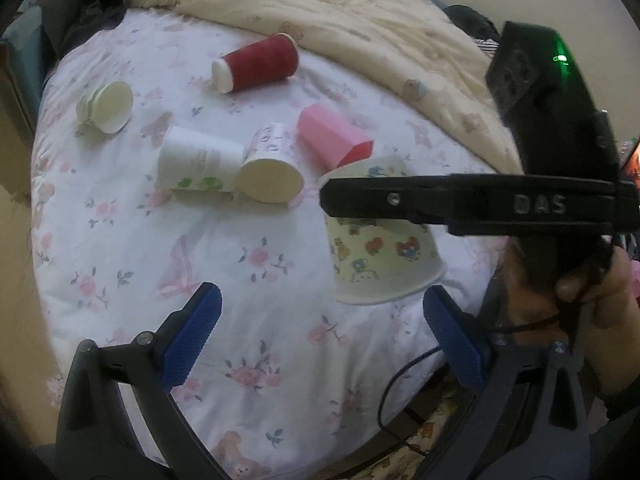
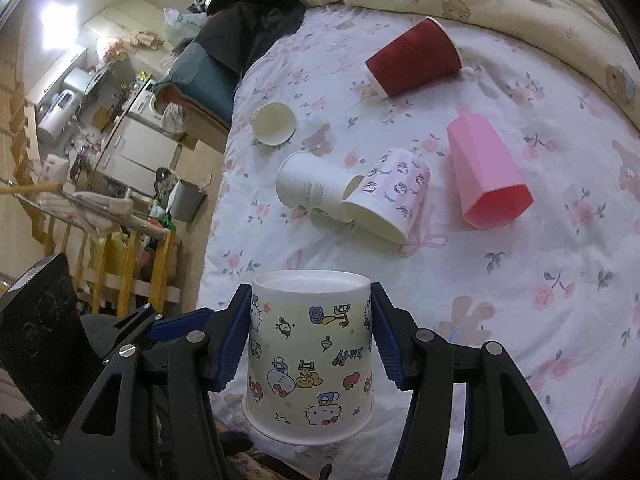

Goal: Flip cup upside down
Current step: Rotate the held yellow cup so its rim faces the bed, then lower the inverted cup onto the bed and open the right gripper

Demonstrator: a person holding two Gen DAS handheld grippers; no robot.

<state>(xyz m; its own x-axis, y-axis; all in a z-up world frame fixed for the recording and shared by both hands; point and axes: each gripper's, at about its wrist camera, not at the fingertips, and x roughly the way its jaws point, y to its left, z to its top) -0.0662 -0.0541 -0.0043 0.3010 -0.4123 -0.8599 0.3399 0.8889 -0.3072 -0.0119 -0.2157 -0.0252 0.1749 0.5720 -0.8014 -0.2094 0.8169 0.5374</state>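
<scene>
A cartoon-printed paper cup [image 2: 310, 356] stands upside down on the flowered bedsheet, rim down, base up. My right gripper [image 2: 310, 336] has its blue pads [image 2: 236, 336] against both sides of the cup near the base. In the left wrist view the same cup [image 1: 384, 256] stands at the right, with the right gripper's black finger [image 1: 440, 200] across its upper part. My left gripper [image 1: 320, 336] is open and empty, low over the sheet, left of the cup.
Other cups lie on their sides on the sheet: red [image 2: 414, 58], pink [image 2: 486, 176], a pink-printed one [image 2: 386, 200], white [image 2: 310, 188] and a small cream one [image 2: 274, 123]. A cream quilt [image 1: 360, 12] is bunched at the far side. The bed's edge [image 2: 212, 240] is left.
</scene>
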